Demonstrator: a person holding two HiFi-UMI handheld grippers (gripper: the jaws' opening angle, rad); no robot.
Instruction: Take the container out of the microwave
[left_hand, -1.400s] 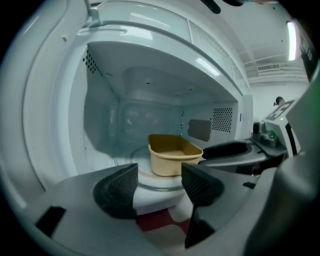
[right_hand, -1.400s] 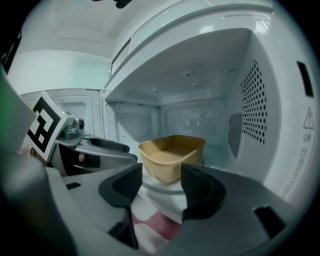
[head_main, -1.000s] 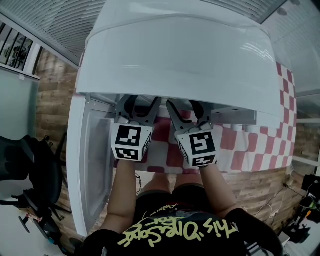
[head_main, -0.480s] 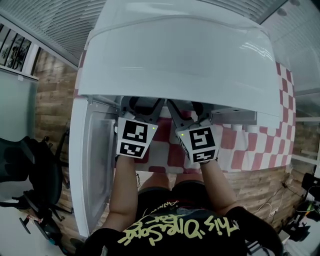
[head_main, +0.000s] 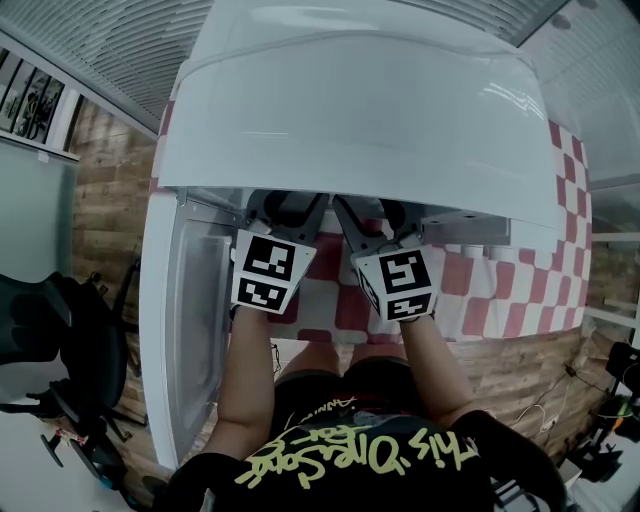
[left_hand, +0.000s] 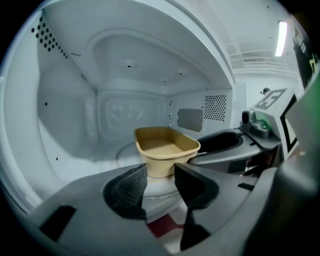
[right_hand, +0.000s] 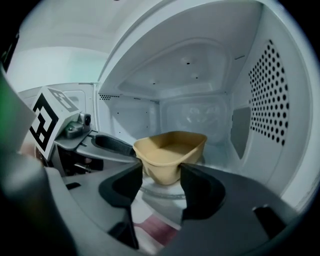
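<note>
An office-like workroom: black office chair (head_main: 60, 335) at eight o'clock, loose cables (head_main: 612, 408) at four, microwave (head_main: 360, 110) on a checked tablecloth (head_main: 480, 292)

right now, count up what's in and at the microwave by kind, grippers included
microwave: 1
tan container: 1
turntable: 1
grippers: 2, the left gripper, jaws closing with the tan container's near end showing in the gap, and the right gripper
total: 5

Tan container (left_hand: 167, 150) upright inside open microwave (left_hand: 65, 100)
</note>
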